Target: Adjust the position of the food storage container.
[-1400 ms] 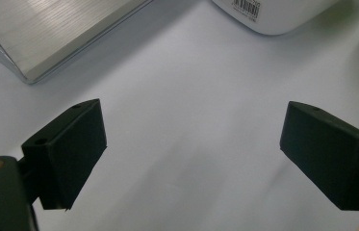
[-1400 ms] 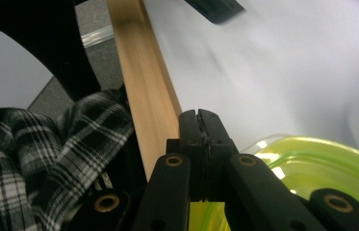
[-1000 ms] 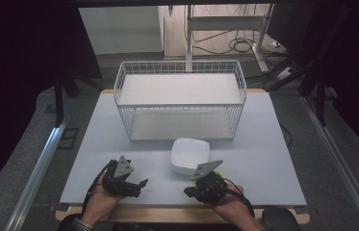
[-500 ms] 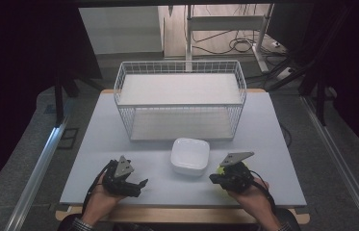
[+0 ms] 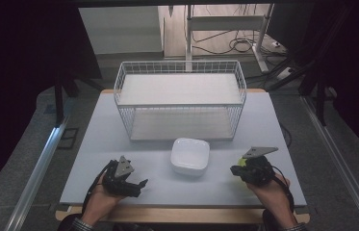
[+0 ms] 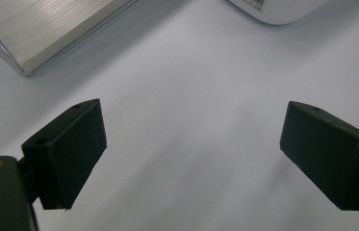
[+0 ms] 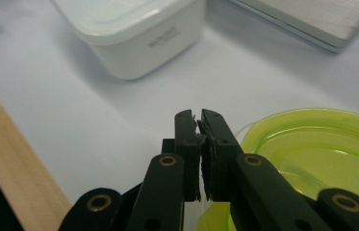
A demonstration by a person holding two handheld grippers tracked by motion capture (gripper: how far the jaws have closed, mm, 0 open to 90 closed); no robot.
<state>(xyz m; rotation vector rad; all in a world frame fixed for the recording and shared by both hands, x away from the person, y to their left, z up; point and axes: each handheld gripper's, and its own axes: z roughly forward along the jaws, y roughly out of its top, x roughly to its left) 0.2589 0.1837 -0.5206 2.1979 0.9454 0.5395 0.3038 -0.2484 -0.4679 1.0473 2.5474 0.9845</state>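
A translucent lime-green lid [image 7: 312, 159], round-rimmed and glossy, lies on the table [image 5: 134, 144] right of the white box [image 5: 190, 156], whose small grey print is unreadable, pinched at its edge by the right gripper [image 7: 198, 126], while the left gripper [image 6: 191, 144] gapes wide.

Small grey print on the white box [image 7: 134, 36] side, too blurred to read

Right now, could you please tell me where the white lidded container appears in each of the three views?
High view: white lidded container lies centre, just in front of the wire basket.
Left gripper view: its corner sits at the top edge, right of centre.
Right gripper view: top, left of centre.
Shared landmark: the pale tabletop.
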